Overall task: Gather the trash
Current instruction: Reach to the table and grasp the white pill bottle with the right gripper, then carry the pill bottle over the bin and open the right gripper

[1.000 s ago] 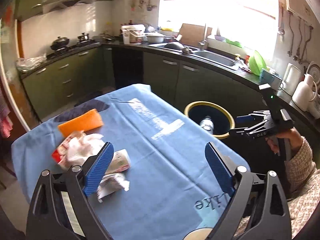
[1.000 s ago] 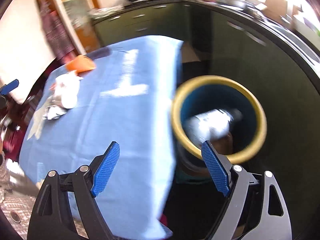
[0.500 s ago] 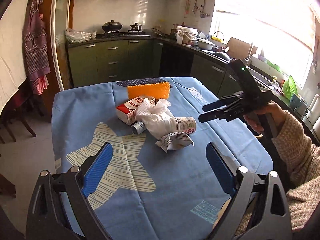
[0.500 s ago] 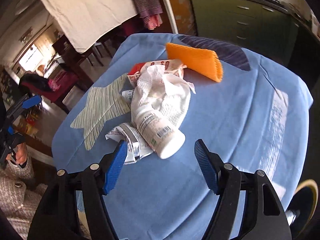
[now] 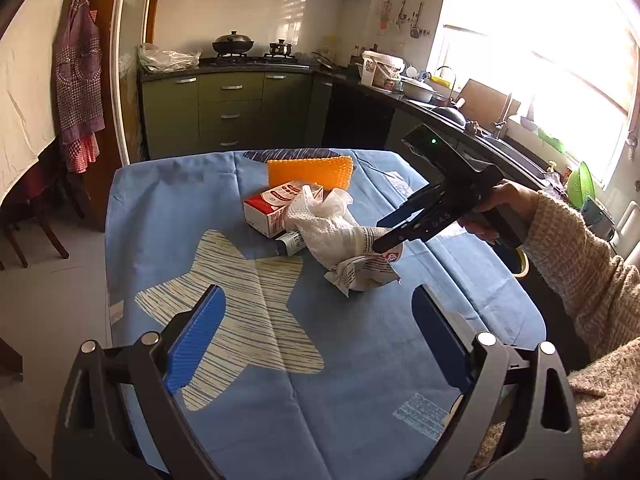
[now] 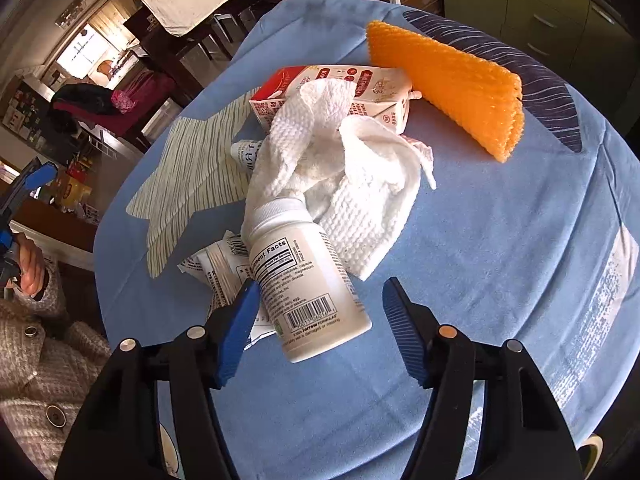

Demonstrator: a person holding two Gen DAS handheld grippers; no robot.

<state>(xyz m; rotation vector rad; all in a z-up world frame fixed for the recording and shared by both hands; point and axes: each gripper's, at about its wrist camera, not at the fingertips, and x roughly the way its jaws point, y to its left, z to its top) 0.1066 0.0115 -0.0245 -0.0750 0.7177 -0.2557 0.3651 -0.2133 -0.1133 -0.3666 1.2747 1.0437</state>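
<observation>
In a sunlit kitchen, the right tool (image 6: 316, 328) hangs over a heap of trash on the blue-clothed tabletop (image 6: 500, 240). Its jaws have just been closing, with the base of a white supplement bottle (image 6: 304, 284) between them; the left pad sits against the label, the right pad stands clear, so nothing is gripped. The bottle lies on its side atop a crumpled wrapper (image 6: 220, 264), its cap under a white paper towel (image 6: 340, 176). A red-and-white carton (image 6: 372, 88) and an orange sponge (image 6: 452, 80) lie beyond. The left tool (image 5: 316, 332) hovers near, wide open, empty.
</observation>
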